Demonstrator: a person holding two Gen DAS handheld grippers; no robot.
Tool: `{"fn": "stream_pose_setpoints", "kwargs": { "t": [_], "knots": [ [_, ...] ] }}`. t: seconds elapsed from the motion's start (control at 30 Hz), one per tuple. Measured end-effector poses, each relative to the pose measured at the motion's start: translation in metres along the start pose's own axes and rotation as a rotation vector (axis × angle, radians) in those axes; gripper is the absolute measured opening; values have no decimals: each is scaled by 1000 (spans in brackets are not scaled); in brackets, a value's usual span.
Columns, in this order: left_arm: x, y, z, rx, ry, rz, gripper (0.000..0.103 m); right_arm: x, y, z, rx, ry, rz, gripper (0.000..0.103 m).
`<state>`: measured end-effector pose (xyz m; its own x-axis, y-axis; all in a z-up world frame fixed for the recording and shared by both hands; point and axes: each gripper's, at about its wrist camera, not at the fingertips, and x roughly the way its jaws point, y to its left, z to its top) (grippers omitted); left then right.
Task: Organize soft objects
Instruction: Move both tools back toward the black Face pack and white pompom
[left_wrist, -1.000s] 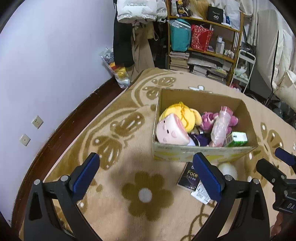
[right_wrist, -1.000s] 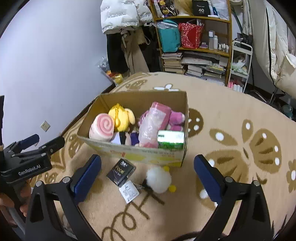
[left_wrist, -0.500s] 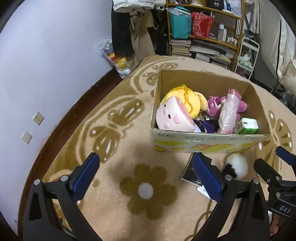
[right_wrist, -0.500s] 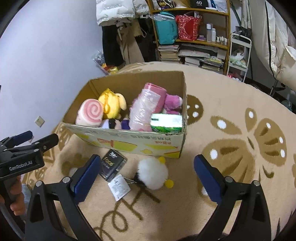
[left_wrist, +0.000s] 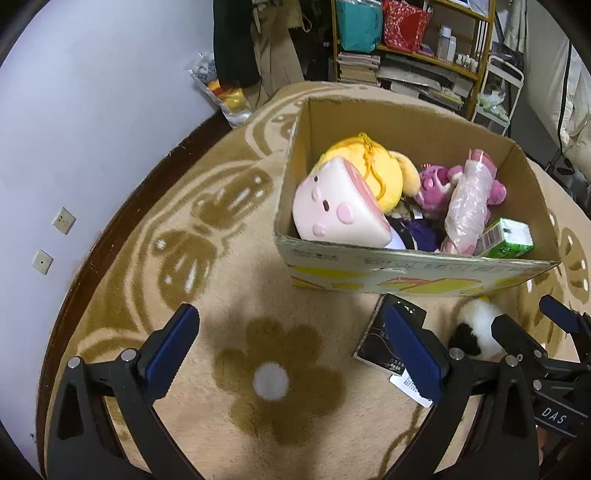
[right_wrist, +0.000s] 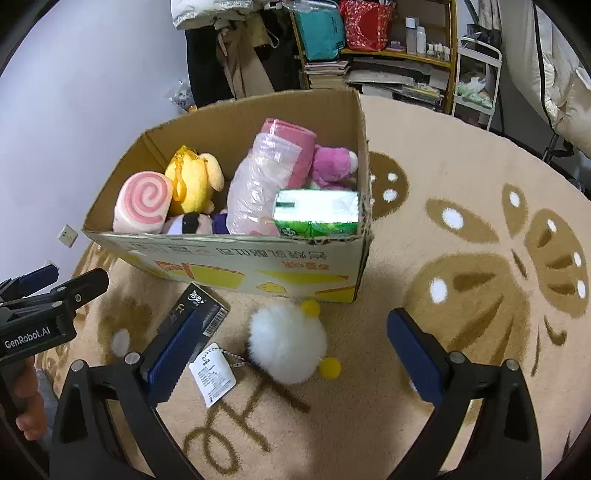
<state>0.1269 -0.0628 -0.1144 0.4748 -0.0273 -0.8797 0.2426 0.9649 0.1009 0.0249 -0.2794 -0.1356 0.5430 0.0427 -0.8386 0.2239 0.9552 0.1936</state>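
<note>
A cardboard box (right_wrist: 258, 264) (left_wrist: 417, 271) stands on the carpet and holds a pink swirl plush (right_wrist: 144, 203), a yellow plush (right_wrist: 192, 181), a pink plush (right_wrist: 332, 166), a plastic-wrapped pink roll (right_wrist: 258, 188) and a green tissue pack (right_wrist: 317, 214). A white fluffy plush (right_wrist: 288, 341) (left_wrist: 480, 328) with yellow feet and a tag lies on the carpet in front of the box. My right gripper (right_wrist: 288, 363) is open, its fingers either side of the white plush. My left gripper (left_wrist: 291, 354) is open and empty above the carpet, left of a black packet (left_wrist: 388, 343).
The black packet (right_wrist: 203, 317) lies by the box front. A wall (left_wrist: 92, 110) with sockets runs on the left. Shelves (right_wrist: 388, 48) with bags and books, hanging coats (right_wrist: 221, 55) and a white rack (right_wrist: 476, 81) stand behind the box.
Both grippers have moved forward and down toward the box. The white plush now sits between the right gripper's fingers. Both stay open.
</note>
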Motion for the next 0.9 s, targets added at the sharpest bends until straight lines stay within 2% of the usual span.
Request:
{"fn": "stream_pose_setpoints", "kwargs": {
  "t": [0.47, 0.9],
  "knots": [
    [38, -17, -1, 27, 79, -29, 100, 35, 2, -4, -17, 93, -8, 103],
    [64, -44, -2, 68, 128, -125, 100, 63, 2, -15, -44, 187, -35, 103]
  ]
}}
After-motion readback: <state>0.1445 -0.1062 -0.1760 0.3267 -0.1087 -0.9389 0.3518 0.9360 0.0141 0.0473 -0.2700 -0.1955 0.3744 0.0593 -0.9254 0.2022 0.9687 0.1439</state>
